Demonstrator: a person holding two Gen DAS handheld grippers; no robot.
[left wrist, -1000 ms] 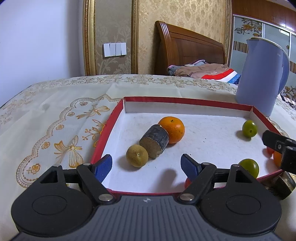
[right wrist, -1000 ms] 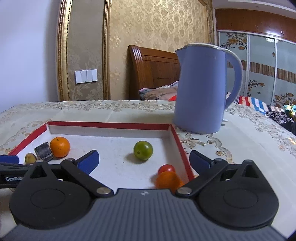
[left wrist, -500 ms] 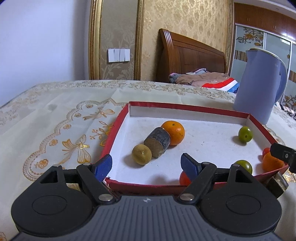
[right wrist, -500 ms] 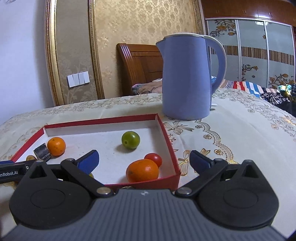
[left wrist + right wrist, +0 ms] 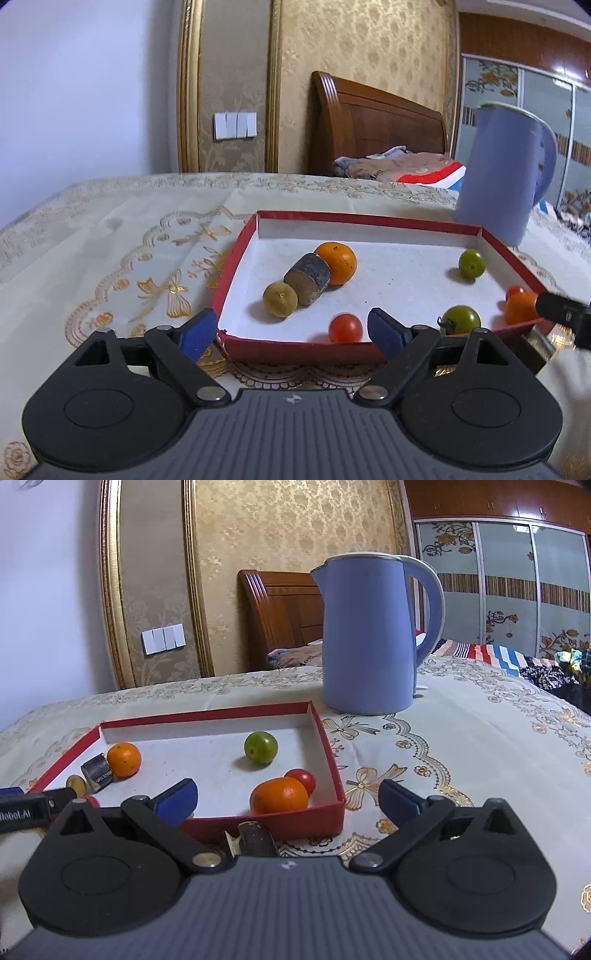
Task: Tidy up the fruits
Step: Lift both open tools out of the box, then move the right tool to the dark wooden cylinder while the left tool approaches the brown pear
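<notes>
A red-walled white tray holds fruit: an orange, a dark cylinder piece, a yellowish fruit, a red tomato, a green tomato, a green fruit, an oval orange fruit and a small red tomato. My left gripper is open and empty at the tray's near edge. My right gripper is open and empty over the near right corner. A dark cylinder piece lies outside, in front of the tray.
A blue kettle stands behind the tray's right corner on the embroidered cream tablecloth. A wooden bed headboard and a wall are behind the table.
Both grippers have pulled back and risen from inside the tray to its near edge. More of the tray and fruit shows. Both stay open and empty.
</notes>
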